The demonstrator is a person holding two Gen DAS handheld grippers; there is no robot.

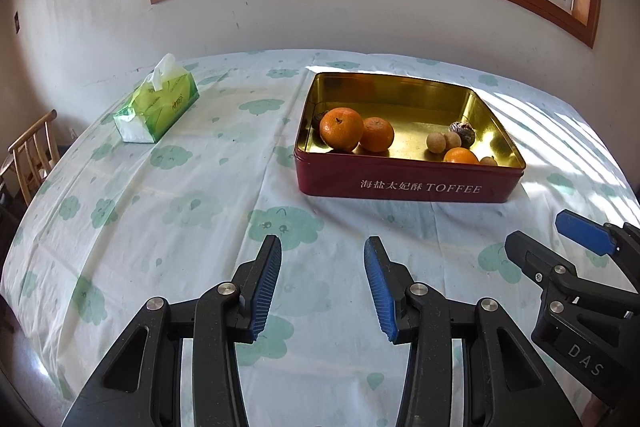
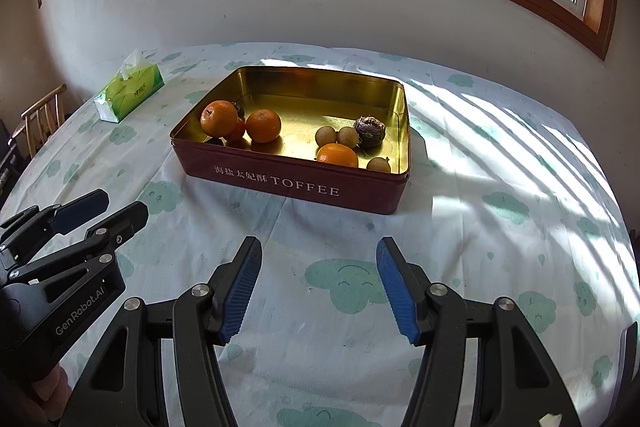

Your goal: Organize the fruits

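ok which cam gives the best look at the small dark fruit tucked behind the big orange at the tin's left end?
Right wrist. There the dark fruit peeks out beside the big orange, with a small red one in front. In the left wrist view only a sliver shows between the orange and the tin wall.

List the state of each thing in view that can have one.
Toffee tin: lid off, fruit inside.
Tissue box: opened, one tissue sticking out the top.
Left gripper: open, holding nothing, above the tablecloth.
Right gripper: open, holding nothing, short of the tin.
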